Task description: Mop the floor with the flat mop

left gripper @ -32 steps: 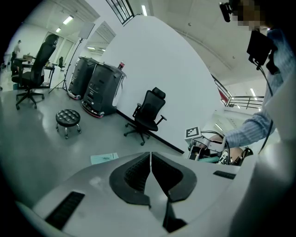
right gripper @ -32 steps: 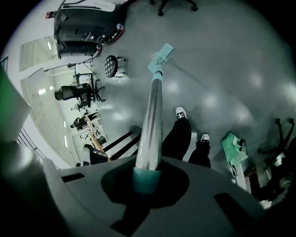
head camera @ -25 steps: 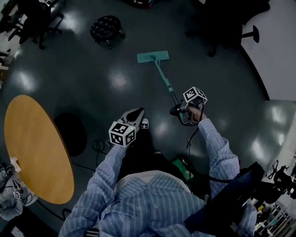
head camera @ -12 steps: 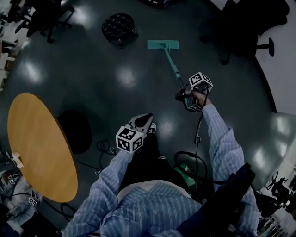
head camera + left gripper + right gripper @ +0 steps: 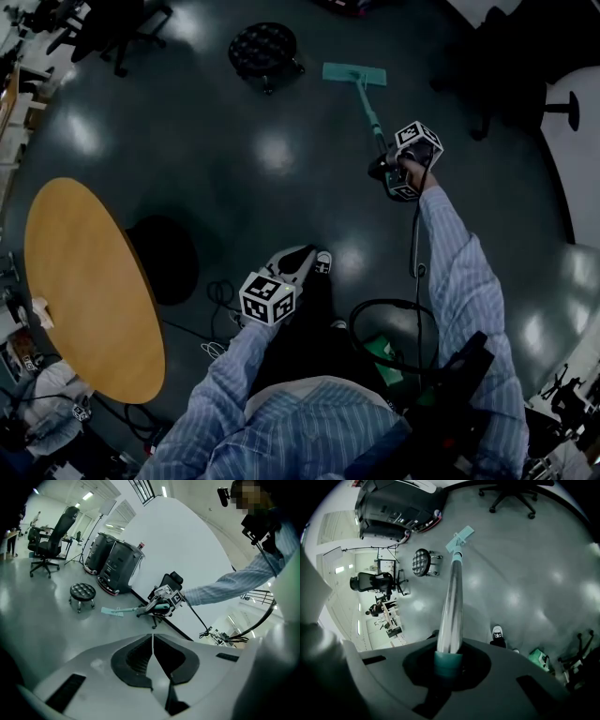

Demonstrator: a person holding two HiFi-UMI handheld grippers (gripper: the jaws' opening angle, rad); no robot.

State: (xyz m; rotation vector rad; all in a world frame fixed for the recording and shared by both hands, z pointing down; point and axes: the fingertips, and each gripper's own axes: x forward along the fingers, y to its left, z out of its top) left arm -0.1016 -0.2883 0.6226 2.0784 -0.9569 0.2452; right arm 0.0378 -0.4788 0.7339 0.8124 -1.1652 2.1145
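The flat mop rests its teal head (image 5: 354, 74) on the dark floor, far ahead of me. Its metal handle (image 5: 372, 117) slants back into my right gripper (image 5: 394, 173), which is shut on the teal grip end at arm's length. In the right gripper view the handle (image 5: 452, 606) rises from between the jaws of the right gripper (image 5: 448, 667) to the mop head (image 5: 460, 537). My left gripper (image 5: 291, 265) hangs near my legs, jaws shut with nothing in them. The left gripper view shows the left gripper (image 5: 153, 651) pressed together and the mop head (image 5: 112, 612) beyond.
A black round stool (image 5: 262, 47) stands just left of the mop head. A round wooden table (image 5: 84, 291) fills the left side. Cables (image 5: 220, 300) lie on the floor by my feet. Office chairs (image 5: 122, 23) stand at the back left and a chair base (image 5: 562, 103) at the right.
My right arm has stretched out, pushing the mop head farther away across the floor towards the stool's side. The left gripper stays low and shut.
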